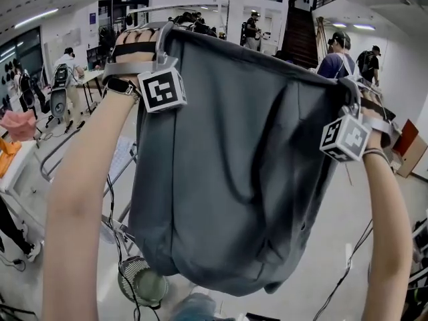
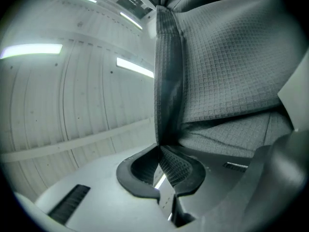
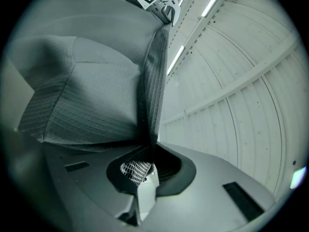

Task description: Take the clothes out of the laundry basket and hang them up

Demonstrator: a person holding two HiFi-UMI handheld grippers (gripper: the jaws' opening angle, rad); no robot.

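Note:
I hold up a dark grey garment (image 1: pixel 241 166) with a waffle weave, stretched by its top edge between both grippers at head height. My left gripper (image 1: pixel 172 29) is shut on the upper left corner, its marker cube (image 1: pixel 162 89) hanging below. My right gripper (image 1: pixel 348 85) is shut on the upper right corner. In the left gripper view the cloth (image 2: pixel 227 66) runs up out of the shut left gripper (image 2: pixel 161 146). In the right gripper view the fabric (image 3: pixel 91 100) rises from the shut right gripper (image 3: pixel 147 146). The garment hangs loose below and hides what is behind it.
Both gripper views face the ceiling with its strip lights (image 2: pixel 31 50). Below the garment a round fan-like object (image 1: pixel 142 283) stands on the floor among cables. At the left are a table edge (image 1: pixel 20 172) and a pink item (image 1: pixel 19 124). People stand behind, near a staircase (image 1: pixel 299 39).

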